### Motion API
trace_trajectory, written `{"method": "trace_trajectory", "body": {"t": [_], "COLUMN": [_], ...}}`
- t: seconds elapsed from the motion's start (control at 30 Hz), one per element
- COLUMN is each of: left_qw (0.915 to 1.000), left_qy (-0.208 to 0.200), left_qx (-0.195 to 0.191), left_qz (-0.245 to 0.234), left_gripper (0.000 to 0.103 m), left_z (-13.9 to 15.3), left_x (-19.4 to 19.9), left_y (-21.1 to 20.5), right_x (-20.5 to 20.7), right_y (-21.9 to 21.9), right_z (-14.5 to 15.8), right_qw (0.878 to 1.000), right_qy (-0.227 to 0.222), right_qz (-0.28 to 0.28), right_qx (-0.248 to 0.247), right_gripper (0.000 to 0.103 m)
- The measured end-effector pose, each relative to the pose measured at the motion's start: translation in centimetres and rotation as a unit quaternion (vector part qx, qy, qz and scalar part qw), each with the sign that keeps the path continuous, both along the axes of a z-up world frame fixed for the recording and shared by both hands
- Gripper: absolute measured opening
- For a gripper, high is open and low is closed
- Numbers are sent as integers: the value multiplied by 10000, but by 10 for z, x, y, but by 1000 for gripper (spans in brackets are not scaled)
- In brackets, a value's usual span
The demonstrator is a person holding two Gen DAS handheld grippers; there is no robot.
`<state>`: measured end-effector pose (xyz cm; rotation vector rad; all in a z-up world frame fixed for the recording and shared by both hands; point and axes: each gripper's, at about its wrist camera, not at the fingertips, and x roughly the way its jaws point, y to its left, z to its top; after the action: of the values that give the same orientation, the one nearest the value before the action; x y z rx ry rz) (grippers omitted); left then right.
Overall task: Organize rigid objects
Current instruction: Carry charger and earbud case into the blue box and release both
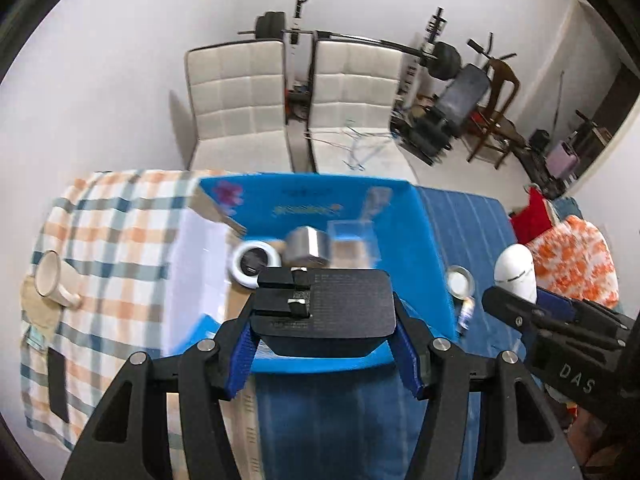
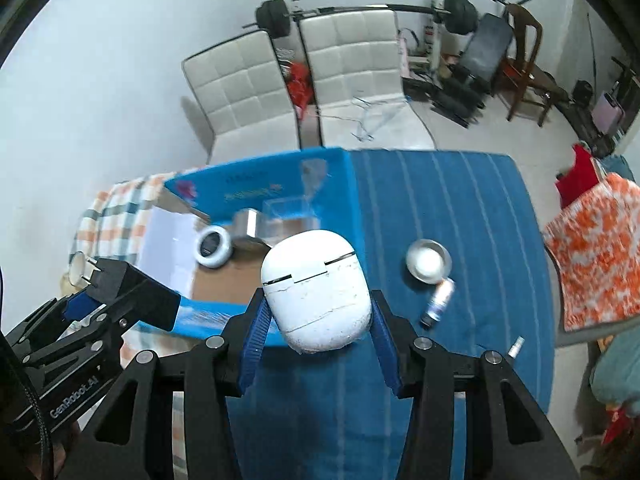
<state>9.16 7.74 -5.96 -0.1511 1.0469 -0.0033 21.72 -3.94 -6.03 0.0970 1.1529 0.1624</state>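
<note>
Left tongs pinching a black adapter; right tongs a white case.
Both are judged light, rigid, smooth-sided; flat flanks are best gripped.

Home; weight bench; chairs

A blue striped cloth covers the table, bearing a blue box, metal bowl and small bottle
</note>
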Motion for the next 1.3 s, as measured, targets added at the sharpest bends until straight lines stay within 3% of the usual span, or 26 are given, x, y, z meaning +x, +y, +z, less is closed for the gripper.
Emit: {"method": "trace_trajectory", "body": {"t": [0.2, 0.37, 0.47, 0.73, 1.03, 1.3], "left_qw": [9998, 9974, 9911, 9785, 9614, 9577], "left_qy": [172, 677, 1174, 1943, 2595, 2757], "left_qx": [15, -250, -620, -685, -877, -777], "left_qz": [77, 82, 100, -95, -243, -268], "left_gripper": [56, 56, 56, 56, 57, 57], "left_z": [-21, -66, -102, -170, -210, -216], "left_x": [16, 34, 48, 77, 98, 113], "left_y": [36, 58, 71, 81, 86, 83], "right_x": [17, 29, 38, 57, 79, 90], "right_y": [48, 75, 85, 109, 123, 117], "right_z": [-21, -84, -127, -198, -243, -272], "right_qw": [9998, 9976, 9944, 9851, 9728, 9601], "right_qy": [117, 595, 971, 1569, 2108, 2651], "right_qz": [159, 315, 341, 651, 785, 561], "right_qx": [98, 177, 256, 277, 553, 695], "right_gripper": [51, 51, 51, 51, 52, 52]}}
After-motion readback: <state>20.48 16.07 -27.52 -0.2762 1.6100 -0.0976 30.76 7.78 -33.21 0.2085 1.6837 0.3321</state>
